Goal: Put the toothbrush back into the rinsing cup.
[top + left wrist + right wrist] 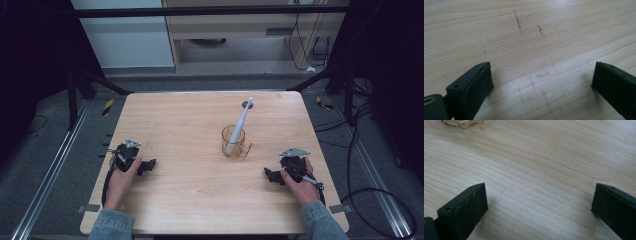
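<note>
A clear amber cup [233, 142] with a handle stands right of the table's middle, and a grey-white electric toothbrush [240, 123] leans in it, head end up toward the far edge. My left gripper [147, 165] rests low at the table's left side, held by a hand, jaws wide apart over bare wood [541, 75] with nothing between them. My right gripper [270, 175] lies at the right side, pointing left toward the cup, open and empty [539, 202]. The cup's base [461, 123] peeks in at the top left of the right gripper view.
The light wooden table [200, 200] has faint dark scuff marks [518, 22] ahead of the left jaws. Black frame bars, cables and a cabinet stand on the floor beyond the far edge. Denim sleeves [110, 225] come in from the near edge.
</note>
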`<action>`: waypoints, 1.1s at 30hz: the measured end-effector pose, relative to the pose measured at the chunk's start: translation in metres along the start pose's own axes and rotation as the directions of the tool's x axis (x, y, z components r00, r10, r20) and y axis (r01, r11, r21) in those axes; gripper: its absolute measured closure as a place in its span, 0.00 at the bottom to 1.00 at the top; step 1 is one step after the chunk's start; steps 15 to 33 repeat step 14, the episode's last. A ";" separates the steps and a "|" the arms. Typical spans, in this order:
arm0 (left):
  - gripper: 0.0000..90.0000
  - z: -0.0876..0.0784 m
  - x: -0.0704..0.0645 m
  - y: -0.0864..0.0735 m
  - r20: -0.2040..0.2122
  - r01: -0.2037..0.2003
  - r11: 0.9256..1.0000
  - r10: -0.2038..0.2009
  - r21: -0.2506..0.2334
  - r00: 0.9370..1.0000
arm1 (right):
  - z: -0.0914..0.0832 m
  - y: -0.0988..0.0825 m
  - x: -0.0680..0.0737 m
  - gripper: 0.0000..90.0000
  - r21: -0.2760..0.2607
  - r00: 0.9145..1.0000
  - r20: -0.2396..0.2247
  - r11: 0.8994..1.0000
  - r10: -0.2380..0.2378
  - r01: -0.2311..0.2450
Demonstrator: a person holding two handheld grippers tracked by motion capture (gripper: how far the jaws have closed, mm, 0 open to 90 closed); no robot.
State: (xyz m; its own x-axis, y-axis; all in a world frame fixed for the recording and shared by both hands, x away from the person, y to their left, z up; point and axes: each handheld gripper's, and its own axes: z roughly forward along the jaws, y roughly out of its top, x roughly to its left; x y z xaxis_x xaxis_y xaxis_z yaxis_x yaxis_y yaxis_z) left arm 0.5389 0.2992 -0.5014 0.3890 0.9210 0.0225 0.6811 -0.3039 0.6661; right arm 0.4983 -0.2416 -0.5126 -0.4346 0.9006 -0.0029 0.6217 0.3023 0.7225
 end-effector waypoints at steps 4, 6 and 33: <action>0.00 0.004 0.003 -0.001 0.011 -0.012 0.999 0.012 -0.039 1.000 | 0.000 0.000 0.000 0.00 0.000 1.000 -0.002 1.000 0.002 -0.002; 0.00 0.006 0.005 -0.002 0.015 -0.011 0.998 0.012 -0.064 1.000 | 0.000 0.000 0.000 0.00 0.000 1.000 -0.001 1.000 0.000 0.000; 0.00 0.008 0.006 -0.001 0.021 -0.016 0.998 0.017 -0.062 1.000 | 0.000 0.000 0.000 0.00 0.000 1.000 0.000 1.000 0.000 0.000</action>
